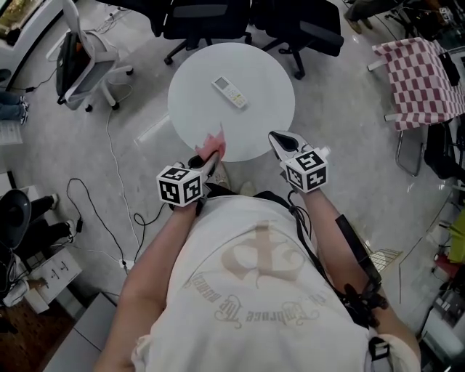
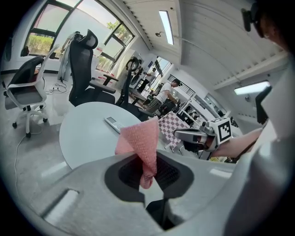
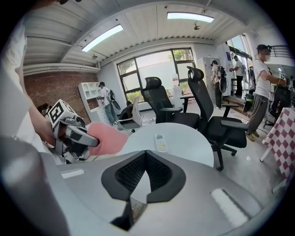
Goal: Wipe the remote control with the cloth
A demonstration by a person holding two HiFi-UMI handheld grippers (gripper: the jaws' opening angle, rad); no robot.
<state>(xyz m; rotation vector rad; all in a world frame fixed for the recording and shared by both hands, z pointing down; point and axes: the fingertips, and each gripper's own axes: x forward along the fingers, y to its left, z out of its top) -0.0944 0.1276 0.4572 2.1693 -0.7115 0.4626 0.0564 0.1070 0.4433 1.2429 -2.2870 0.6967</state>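
A white remote control (image 1: 230, 92) lies on the round white table (image 1: 196, 116), towards its far side; it also shows in the left gripper view as the remote (image 2: 112, 124) and in the right gripper view as the remote (image 3: 160, 142). My left gripper (image 1: 211, 155) is shut on a pink cloth (image 1: 213, 145) at the table's near edge; the cloth (image 2: 144, 146) sticks up from between its jaws. My right gripper (image 1: 280, 141) is shut with nothing in it, at the near right edge of the table. Both grippers are well short of the remote.
Black office chairs (image 1: 207, 18) stand behind the table and a white chair (image 1: 83, 65) at the far left. A red-checked cloth (image 1: 421, 80) covers a chair at the right. Cables (image 1: 109, 218) run over the floor at the left. People stand in the background.
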